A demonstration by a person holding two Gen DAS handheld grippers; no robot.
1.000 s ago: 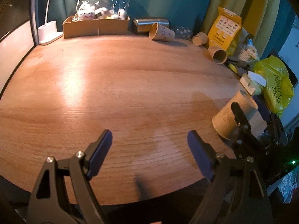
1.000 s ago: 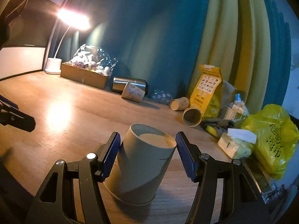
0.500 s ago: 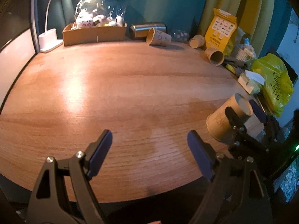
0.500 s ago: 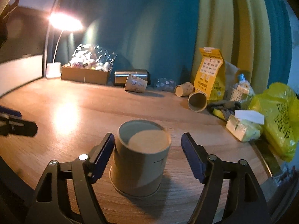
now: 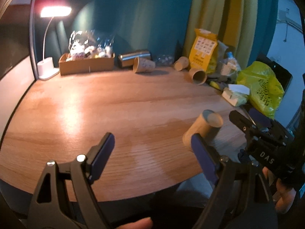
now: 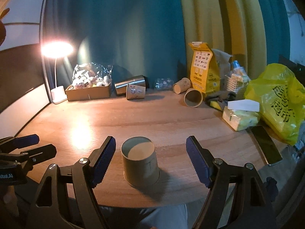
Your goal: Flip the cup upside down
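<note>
Since the earlier frames, the cup (image 6: 140, 162) has been let go and set flat: it was tilted between the blue pads a second ago, and it is now seen standing upside down on the wooden table (image 6: 162, 118), near the front edge, with its wide rim on the wood and its recessed base facing up. The right gripper (image 6: 150, 159) is seen released, its jaws spread wide to either side of the cup and clear of its wall. In the left wrist view the same cup (image 5: 205, 126) is seen beyond the right pad of the left gripper (image 5: 152, 153), which is also held spread, over bare wood and grasping nothing. Further back, a lit desk lamp (image 6: 57, 72), a cardboard box (image 6: 88, 93), a steel tumbler (image 6: 131, 85) lying on its side and other paper cups (image 6: 192, 97) are seen along the wall, and a yellow plastic bag (image 6: 278, 103) at the right.
</note>
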